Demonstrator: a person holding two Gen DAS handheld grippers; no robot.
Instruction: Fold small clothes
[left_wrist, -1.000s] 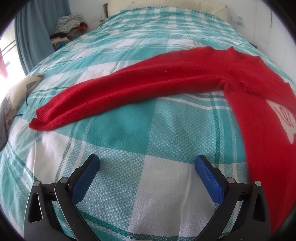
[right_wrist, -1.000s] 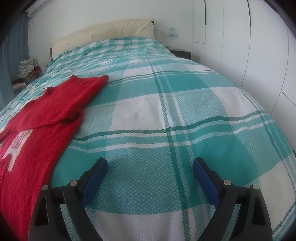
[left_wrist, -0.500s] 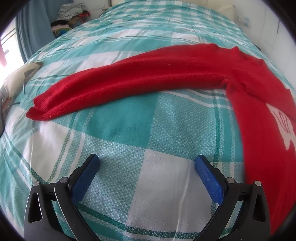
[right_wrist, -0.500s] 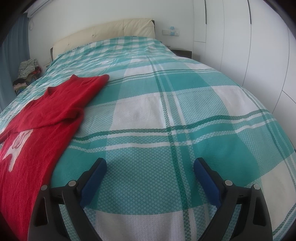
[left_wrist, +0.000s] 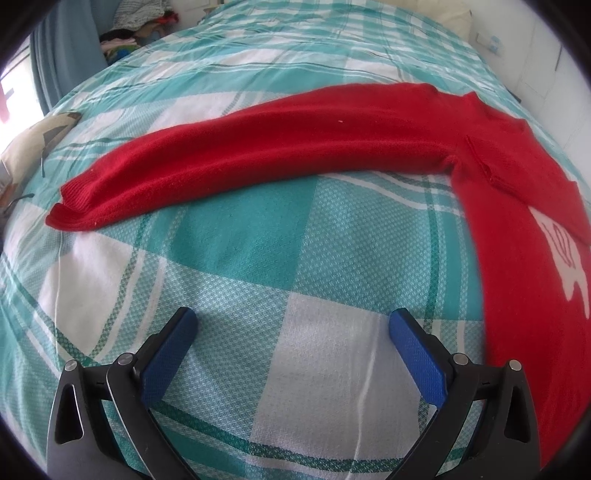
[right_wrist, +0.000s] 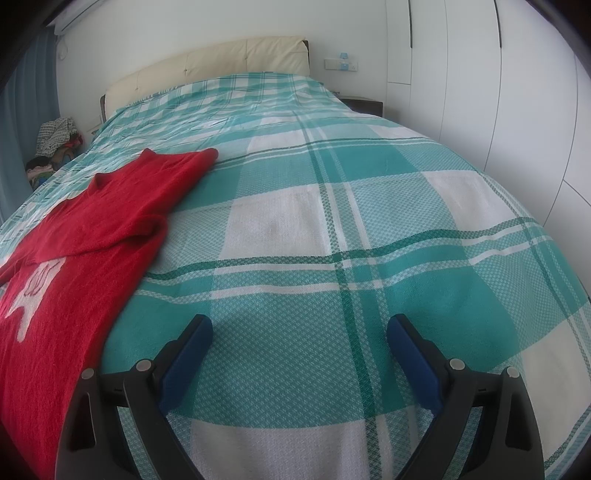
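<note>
A red sweater (left_wrist: 509, 206) is lying flat on the plaid bedspread (right_wrist: 332, 229), one sleeve (left_wrist: 258, 155) stretching out sideways. The left gripper (left_wrist: 293, 332) is hovering wide apart over bare cloth near the sleeve; the right gripper (right_wrist: 299, 336) is also gaping, empty, beside the sweater's edge.

The left wrist view looks forward along its own two spread blue fingers (left_wrist: 168, 350) from low and close over the near part of the bed (left_wrist: 258, 236), angled toward the far left corner where a clothes pile (left_wrist: 136, 22) sits. The right wrist view sits a little higher above the bed (right_wrist: 369, 229), facing along it toward the headboard (right_wrist: 207, 66) and the wardrobe doors (right_wrist: 480, 92) on the right. Both views share the red sweater (left_wrist: 295, 144) (right_wrist: 92, 236), at the right of one and the left of the other.
</note>
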